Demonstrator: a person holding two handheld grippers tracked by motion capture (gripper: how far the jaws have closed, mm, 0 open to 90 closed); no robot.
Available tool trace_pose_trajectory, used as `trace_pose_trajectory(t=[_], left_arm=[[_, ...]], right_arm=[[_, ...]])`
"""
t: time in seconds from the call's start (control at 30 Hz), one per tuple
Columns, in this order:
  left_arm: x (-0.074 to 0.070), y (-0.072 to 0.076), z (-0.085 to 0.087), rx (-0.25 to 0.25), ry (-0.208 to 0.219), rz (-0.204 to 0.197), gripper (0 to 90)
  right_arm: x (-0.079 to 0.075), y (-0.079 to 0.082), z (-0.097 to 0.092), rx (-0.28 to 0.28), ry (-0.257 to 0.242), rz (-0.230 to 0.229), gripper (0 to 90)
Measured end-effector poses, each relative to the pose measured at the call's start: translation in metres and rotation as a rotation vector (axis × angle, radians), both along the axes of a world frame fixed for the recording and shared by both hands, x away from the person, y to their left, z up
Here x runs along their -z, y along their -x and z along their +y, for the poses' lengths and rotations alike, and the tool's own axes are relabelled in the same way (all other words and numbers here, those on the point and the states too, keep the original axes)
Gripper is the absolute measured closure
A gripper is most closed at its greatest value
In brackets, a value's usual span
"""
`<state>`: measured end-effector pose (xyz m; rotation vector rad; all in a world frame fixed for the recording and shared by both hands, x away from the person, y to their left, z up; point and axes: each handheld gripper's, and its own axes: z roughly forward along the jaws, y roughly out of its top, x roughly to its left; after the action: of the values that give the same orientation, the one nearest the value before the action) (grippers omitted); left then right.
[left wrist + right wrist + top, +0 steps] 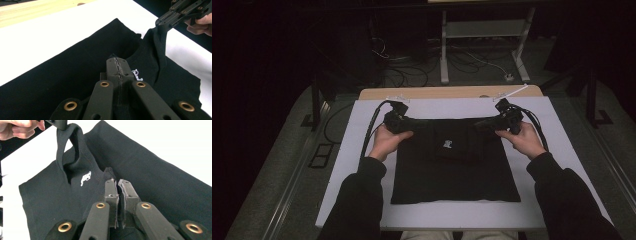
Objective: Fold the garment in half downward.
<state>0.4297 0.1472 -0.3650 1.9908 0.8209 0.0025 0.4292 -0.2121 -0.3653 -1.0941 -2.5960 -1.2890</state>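
A black garment (452, 170) with a small white logo (447, 144) lies folded on the white board (562, 145). My left gripper (419, 123) pinches its far edge left of the logo, and my right gripper (481, 124) pinches the same edge on the right. In the left gripper view the jaws (117, 61) are pressed together on a fold of the garment (62, 80), and the right gripper (161, 23) lifts a peak of cloth at the upper right. The right gripper view has my right gripper (117, 182) shut on a tuft of the garment (150, 177), with the left gripper (61, 124) holding up a strip.
The white board rests on a wooden table (437, 92) whose far edge is bare wood (25, 12). Black cables (369, 135) trail from both grippers across the board. Beyond the table stand a white frame (482, 30) and loose floor cables (407, 75).
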Motion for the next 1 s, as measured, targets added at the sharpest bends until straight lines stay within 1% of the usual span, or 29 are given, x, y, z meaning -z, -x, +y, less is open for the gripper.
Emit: trace_pose_trajectory(t=[0.07,0.2,0.3,0.37,0.57,0.63,0.7,0.77,0.93,1.0], left_arm=[[-0.001,0.003,0.001,0.0,-0.005,-0.006,89.0],[-0.003,0.009,0.005,-0.003,0.008,-0.005,89.1],[-0.004,0.014,0.008,0.0,0.023,-0.006,89.1],[-0.004,0.017,0.009,0.007,0.029,-0.008,89.1],[-0.006,0.028,0.01,0.022,0.036,-0.021,89.1],[-0.006,0.033,0.011,0.025,0.048,-0.022,89.1],[-0.005,0.038,0.011,0.036,0.051,-0.025,89.1],[-0.004,0.042,0.012,0.044,0.053,-0.023,89.1],[-0.001,0.051,0.014,0.055,0.057,-0.021,89.0],[0.001,0.054,0.014,0.055,0.059,-0.014,89.0]], right_arm=[[-0.001,0.001,-0.001,-0.001,-0.002,-0.004,84.0],[-0.003,0.006,-0.004,-0.002,-0.012,0.001,84.0],[-0.003,0.01,-0.007,-0.004,-0.04,0.009,84.0],[-0.002,0.014,-0.008,-0.004,-0.051,0.019,84.0],[-0.001,0.024,-0.01,-0.015,-0.063,0.025,83.9],[-0.001,0.028,-0.01,-0.022,-0.072,0.019,83.9],[-0.001,0.032,-0.01,-0.026,-0.082,0.022,83.9],[0.0,0.036,-0.01,-0.031,-0.079,0.023,83.9],[0.003,0.044,-0.01,-0.037,-0.092,0.026,83.9],[0.005,0.046,-0.01,-0.044,-0.096,0.026,83.9]])
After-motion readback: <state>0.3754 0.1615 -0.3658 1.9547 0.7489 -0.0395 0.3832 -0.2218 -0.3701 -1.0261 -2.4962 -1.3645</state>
